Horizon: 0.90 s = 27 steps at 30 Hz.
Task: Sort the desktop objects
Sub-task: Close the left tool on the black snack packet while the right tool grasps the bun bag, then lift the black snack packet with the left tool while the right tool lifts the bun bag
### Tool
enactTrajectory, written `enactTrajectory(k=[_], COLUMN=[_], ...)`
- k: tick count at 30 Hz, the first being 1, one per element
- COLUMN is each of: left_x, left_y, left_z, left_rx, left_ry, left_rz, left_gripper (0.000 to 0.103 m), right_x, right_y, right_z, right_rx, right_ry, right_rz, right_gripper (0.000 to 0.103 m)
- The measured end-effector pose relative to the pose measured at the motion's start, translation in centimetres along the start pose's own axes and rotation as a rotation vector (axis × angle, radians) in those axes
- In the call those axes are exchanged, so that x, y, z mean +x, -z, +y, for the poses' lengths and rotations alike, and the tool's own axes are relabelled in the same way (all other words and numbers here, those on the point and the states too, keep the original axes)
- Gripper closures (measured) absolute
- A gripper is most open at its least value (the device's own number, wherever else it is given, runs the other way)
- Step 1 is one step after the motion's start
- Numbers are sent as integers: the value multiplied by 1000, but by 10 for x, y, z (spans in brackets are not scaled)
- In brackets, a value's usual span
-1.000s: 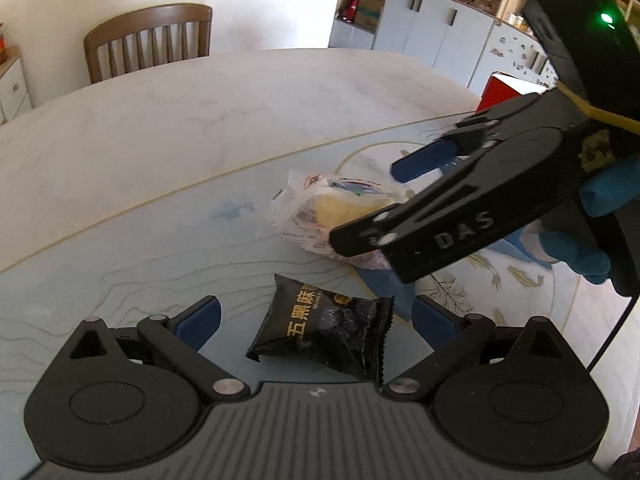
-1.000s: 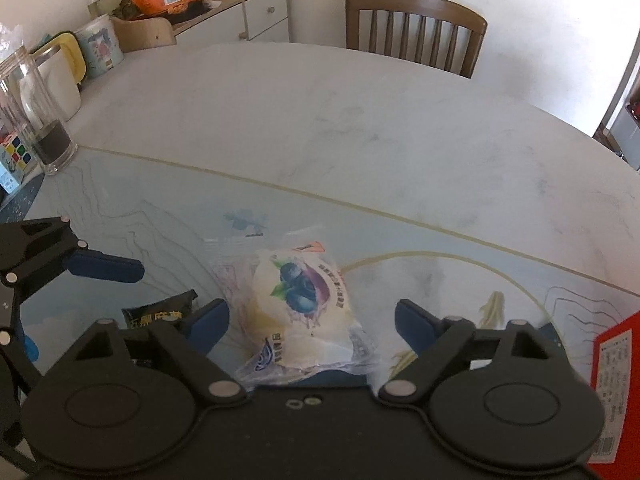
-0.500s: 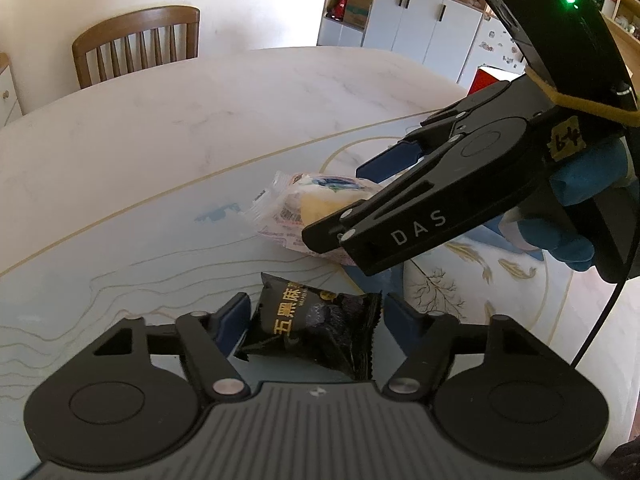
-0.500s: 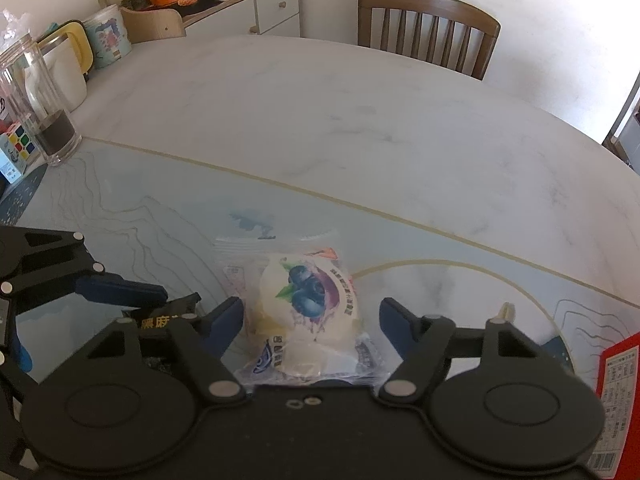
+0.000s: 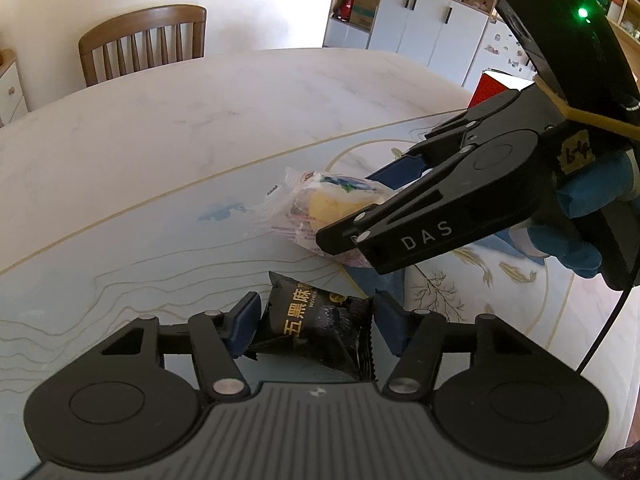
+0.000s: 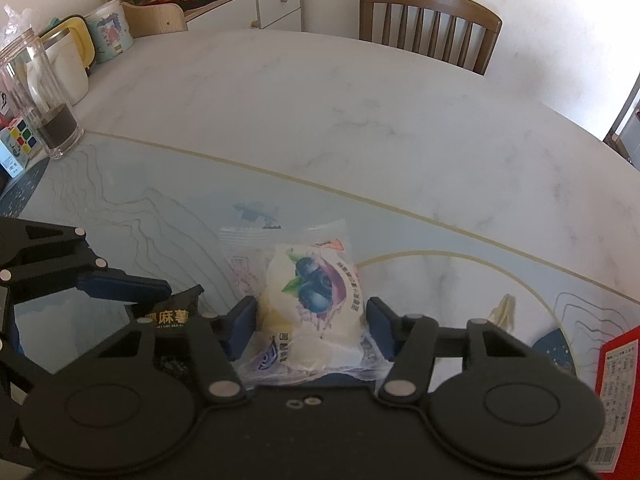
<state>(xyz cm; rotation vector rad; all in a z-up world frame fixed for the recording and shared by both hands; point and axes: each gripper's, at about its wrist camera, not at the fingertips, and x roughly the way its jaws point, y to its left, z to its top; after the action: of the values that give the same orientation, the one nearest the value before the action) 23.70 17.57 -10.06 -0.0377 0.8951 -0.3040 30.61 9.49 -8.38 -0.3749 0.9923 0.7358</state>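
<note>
My left gripper (image 5: 316, 322) is shut on a black snack packet (image 5: 316, 328) with gold Chinese print, its blue pads pressing both sides. The packet also shows in the right wrist view (image 6: 172, 314). My right gripper (image 6: 310, 326) is shut on a clear-wrapped blueberry cake (image 6: 310, 304); in the left wrist view the cake (image 5: 320, 204) sits between the right gripper's black fingers (image 5: 420, 224). Both packets are low over the pale blue table mat (image 6: 140, 216), side by side.
A red box (image 6: 616, 396) stands at the right on the mat. A glass jar (image 6: 44, 108), a Rubik's cube (image 6: 18, 140) and a kettle (image 6: 68, 64) stand at the table's left. A wooden chair (image 6: 430, 24) is behind the marble table (image 6: 320, 92).
Both grippers have closed from open onto their packets: the left on the black snack packet, the right on the blueberry cake. Both have edged forward over them.
</note>
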Motion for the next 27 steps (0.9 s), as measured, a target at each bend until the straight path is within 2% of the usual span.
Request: enactTrajectory(k=[16,27], left_x=[-5,-12], left_y=[2,0], left_z=[-3,-10], left_rx=[-23,-32], left_ry=[-4,-10], left_rz=[-5,-16], left_gripper=[53,54], right_x=[-20,-42], right_y=[7,16], right_z=[-9,-14], right_rx=[16,28], right_ry=[30,43], right_rz=[-23,-43], right_gripper=[50,50])
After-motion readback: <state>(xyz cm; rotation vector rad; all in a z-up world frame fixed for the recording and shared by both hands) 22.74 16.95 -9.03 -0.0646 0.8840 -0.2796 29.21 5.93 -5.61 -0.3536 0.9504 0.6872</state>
